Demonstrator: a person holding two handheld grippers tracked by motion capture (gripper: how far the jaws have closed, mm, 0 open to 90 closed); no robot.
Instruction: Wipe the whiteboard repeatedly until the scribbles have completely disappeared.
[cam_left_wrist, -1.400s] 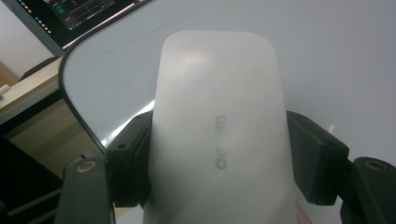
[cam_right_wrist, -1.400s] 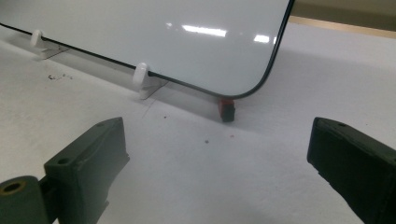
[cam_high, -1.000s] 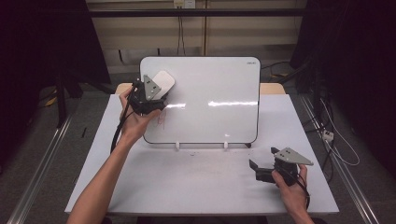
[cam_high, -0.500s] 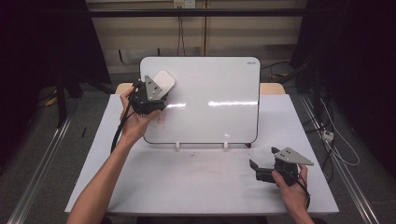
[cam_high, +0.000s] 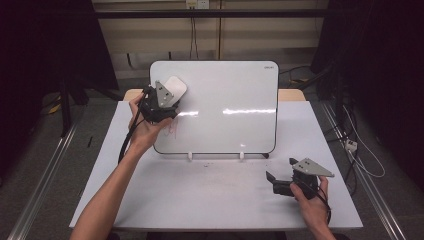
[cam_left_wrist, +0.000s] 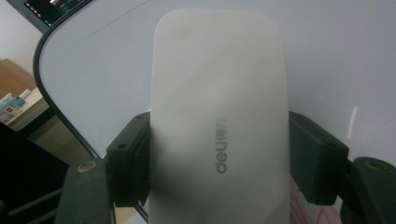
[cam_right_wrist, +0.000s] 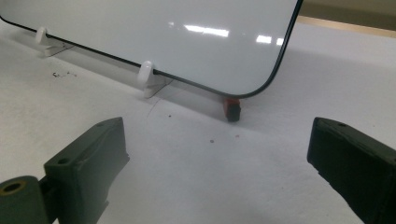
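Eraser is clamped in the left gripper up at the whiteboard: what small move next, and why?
Probably sweep the eraser down the whiteboard onto the red marks just below the left gripper. Its jaws are shut on the eraser, and the marks remain unwiped. The right gripper rests open on the table.

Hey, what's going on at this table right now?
A person is working at a whiteboard propped upright on the table. The left gripper is clamped on a white eraser, held against the board's upper left area, just above some faint red marks. The right gripper rests low on the table to the right, jaws open and holding nothing, pointing toward the board's lower edge.
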